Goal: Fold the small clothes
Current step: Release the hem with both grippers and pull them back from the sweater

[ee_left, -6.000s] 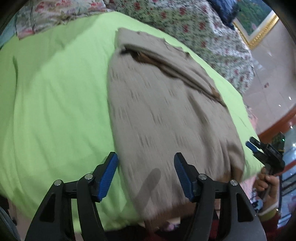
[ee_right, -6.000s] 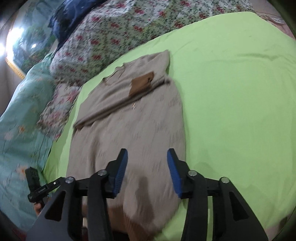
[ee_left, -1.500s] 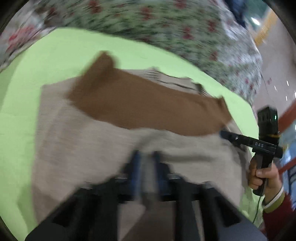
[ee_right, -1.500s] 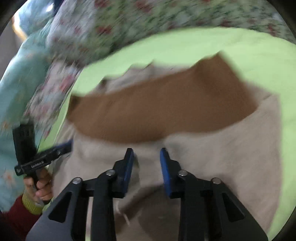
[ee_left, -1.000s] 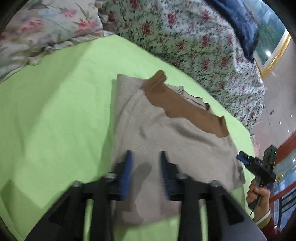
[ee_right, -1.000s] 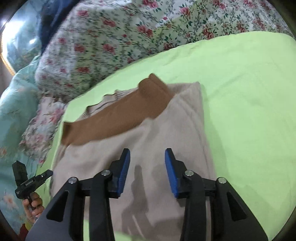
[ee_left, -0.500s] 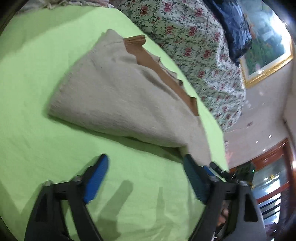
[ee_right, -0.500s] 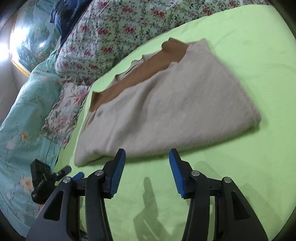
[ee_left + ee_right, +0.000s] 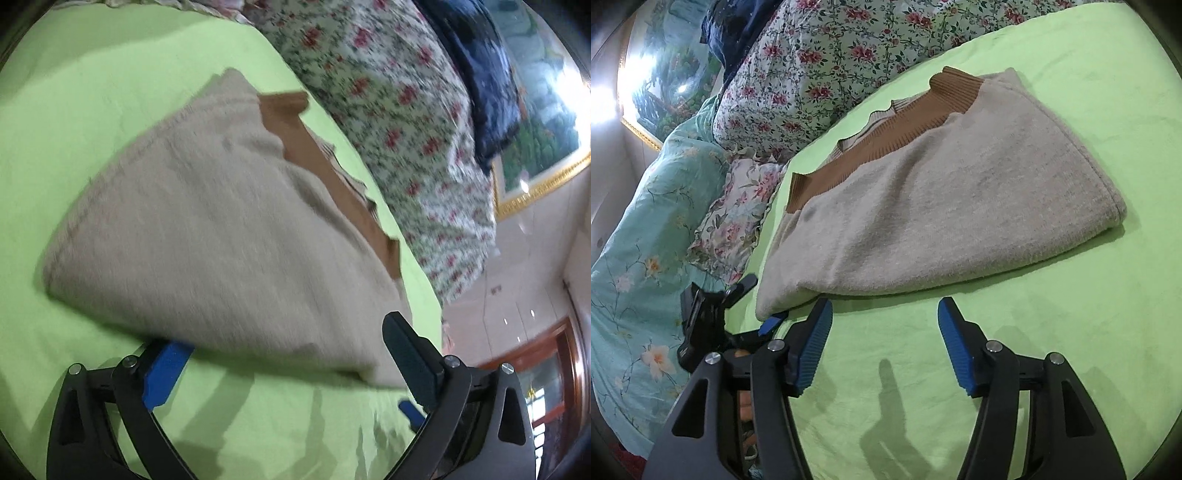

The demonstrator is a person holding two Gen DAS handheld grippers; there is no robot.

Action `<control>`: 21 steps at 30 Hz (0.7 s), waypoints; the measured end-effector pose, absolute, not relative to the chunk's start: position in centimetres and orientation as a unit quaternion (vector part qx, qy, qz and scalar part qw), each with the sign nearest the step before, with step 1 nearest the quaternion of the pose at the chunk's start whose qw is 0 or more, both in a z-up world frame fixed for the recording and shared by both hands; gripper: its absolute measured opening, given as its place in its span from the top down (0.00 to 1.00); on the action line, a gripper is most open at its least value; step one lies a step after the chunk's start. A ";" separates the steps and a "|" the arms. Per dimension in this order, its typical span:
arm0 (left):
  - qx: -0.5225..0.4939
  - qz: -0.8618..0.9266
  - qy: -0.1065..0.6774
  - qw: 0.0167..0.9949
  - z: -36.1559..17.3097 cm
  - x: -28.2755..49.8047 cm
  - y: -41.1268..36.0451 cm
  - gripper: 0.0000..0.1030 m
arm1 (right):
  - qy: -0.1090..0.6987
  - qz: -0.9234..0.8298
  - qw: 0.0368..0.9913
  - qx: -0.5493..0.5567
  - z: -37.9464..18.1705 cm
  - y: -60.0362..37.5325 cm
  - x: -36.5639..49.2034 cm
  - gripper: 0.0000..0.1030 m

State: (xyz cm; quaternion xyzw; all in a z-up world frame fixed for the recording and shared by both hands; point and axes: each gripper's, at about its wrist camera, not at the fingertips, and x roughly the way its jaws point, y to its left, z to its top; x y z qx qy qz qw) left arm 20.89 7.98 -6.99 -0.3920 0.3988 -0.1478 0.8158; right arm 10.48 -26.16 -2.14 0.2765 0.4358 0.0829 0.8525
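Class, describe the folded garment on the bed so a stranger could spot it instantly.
Find the lime-green bedsheet below the floral pillows. On it lies a folded beige sweater. Its brown ribbed band along the far edge marks it out from the patterned bedding.

A lime-green bedsheet (image 9: pixel 1071 332) covers the bed across the near and middle ground. Along its far edge lies a white quilt with red flowers (image 9: pixel 820 59), and a dark navy cloth (image 9: pixel 480 74) sits on top of that. To the left, a teal floral blanket (image 9: pixel 639 229) and a frilled floral pillow (image 9: pixel 735 221) lie beside the sheet. A gold-framed landscape painting (image 9: pixel 535 122) hangs on the far wall, catching bright glare. Pale glossy floor tiles (image 9: pixel 517 280) and reddish wooden trim (image 9: pixel 554 354) show at right.
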 end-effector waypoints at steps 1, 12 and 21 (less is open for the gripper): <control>-0.397 -0.136 0.393 0.818 -7.0 21.2 8.2 0.03 | 0.435 0.083 0.853 0.277 -2.1 -26.2 10.4 0.41; -0.422 -0.067 0.378 0.821 -8.1 24.5 10.9 0.76 | 0.418 0.088 0.856 0.291 -0.9 -27.6 10.5 0.41; -0.309 -0.080 0.352 0.880 -2.6 24.3 7.6 0.87 | 0.407 0.098 0.862 0.287 0.6 -30.1 13.6 0.41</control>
